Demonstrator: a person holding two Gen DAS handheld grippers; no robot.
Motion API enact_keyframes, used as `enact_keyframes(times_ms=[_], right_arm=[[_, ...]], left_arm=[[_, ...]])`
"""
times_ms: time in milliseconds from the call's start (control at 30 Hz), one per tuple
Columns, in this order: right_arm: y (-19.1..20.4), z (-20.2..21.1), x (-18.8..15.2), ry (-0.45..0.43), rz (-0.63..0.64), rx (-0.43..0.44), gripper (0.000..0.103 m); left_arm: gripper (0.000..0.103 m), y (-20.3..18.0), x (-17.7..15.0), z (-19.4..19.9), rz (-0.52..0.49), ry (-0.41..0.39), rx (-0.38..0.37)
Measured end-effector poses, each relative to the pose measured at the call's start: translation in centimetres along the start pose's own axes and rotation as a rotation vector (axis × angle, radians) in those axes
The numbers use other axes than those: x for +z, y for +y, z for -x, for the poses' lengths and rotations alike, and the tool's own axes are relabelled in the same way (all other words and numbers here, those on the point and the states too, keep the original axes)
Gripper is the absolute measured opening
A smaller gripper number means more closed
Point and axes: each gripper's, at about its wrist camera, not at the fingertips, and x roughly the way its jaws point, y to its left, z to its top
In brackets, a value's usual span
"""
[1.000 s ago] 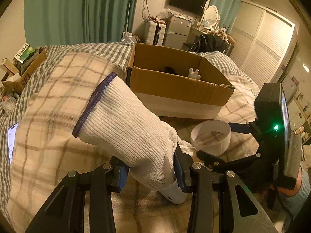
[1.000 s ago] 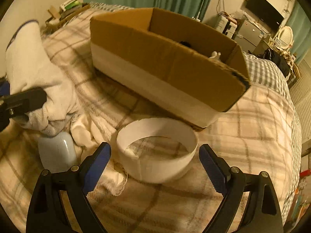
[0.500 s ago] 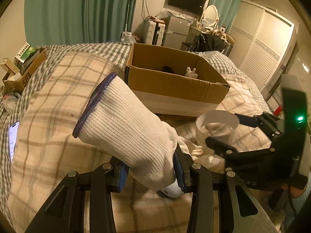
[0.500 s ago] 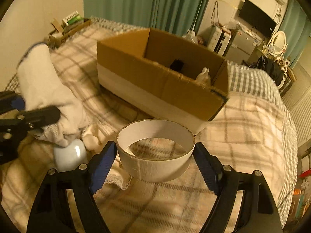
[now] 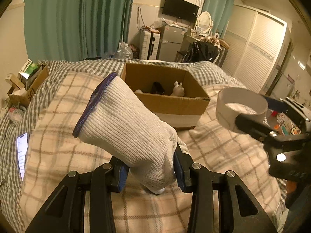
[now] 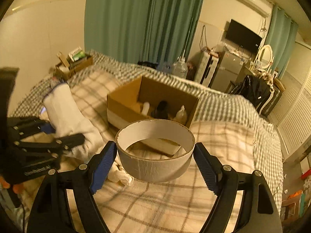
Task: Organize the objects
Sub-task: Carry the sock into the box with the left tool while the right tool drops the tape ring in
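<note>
Right gripper [image 6: 155, 155] has lifted the white cardboard ring [image 6: 155, 153] off the bed [image 6: 223, 139], clamping it above the plaid blanket near the cardboard box [image 6: 151, 104]. Left gripper [image 5: 149, 171] still pinches the white glove [image 5: 126, 128]. Green curtains [image 5: 77, 19] hang behind.

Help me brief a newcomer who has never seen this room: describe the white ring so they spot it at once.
Find the bed with the plaid blanket and the open cardboard box on it. In front of the box, lifted off the blanket, the right gripper holds the cardboard ring between its blue-padded fingers. It is the only rigid, hollow hoop; the knit glove beside it is soft cloth.
</note>
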Motion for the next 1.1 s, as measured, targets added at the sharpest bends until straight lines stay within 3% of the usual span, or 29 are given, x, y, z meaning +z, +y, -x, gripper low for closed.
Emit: enact_keyframes(times_ms=[267, 567, 833, 1100], right_arm=[[-0.5, 4.3, 2.6, -0.092, 0.010, -0.020, 0.081], [-2.1, 5.5, 7.0, -0.166, 0.000, -0.023, 0.080], [-5.3, 2.5, 11.8, -0.186, -0.048, -0.012, 0.080], [-7.3, -3.6, 14.3, -0.148, -0.065, -0.003, 0.080]], left_arm=[[0.041, -1.6, 3.3, 2.6, -0.068, -0.053, -0.010], [0.040, -3.3, 9.3, 2.8, -0.122, -0.098, -0.015], [0.041, -3.4, 14.0, 0.2, -0.137, -0.119, 0.007], [0.041, -2.5, 17.7, -5.8, -0.141, -0.088, 0.032]])
